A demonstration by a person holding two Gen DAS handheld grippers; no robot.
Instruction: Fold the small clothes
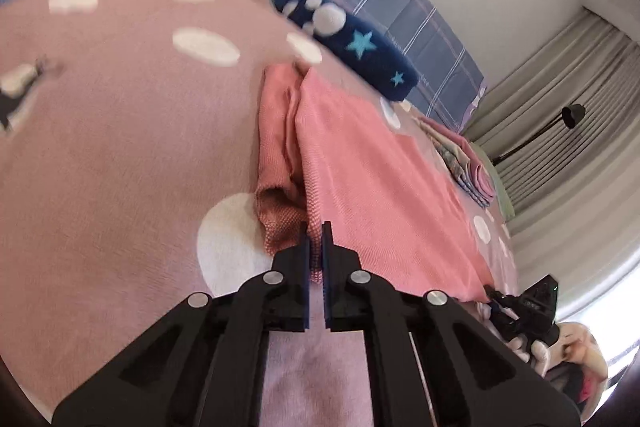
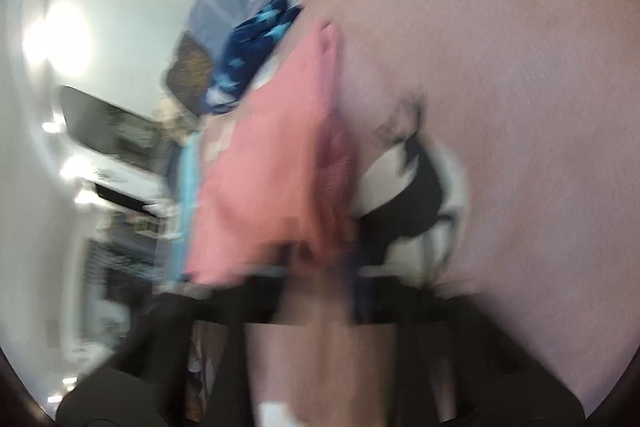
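Down low, the left gripper (image 1: pixel 316 227) tilts toward the bed, jaws pinched on the near edge of the pink garment (image 1: pixel 360 163), which stretches away rightward. Opposite, the blurred right gripper (image 2: pixel 316 267) angles down too, clamped onto the garment's near hem.

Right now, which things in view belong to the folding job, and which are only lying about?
In the job:
- pink garment, spread on the bed cover
- left gripper, jaws shut on its near edge
- right gripper, blurred, at its other edge

Lying about:
- navy star-patterned cloth
- stack of folded clothes
- black lamp
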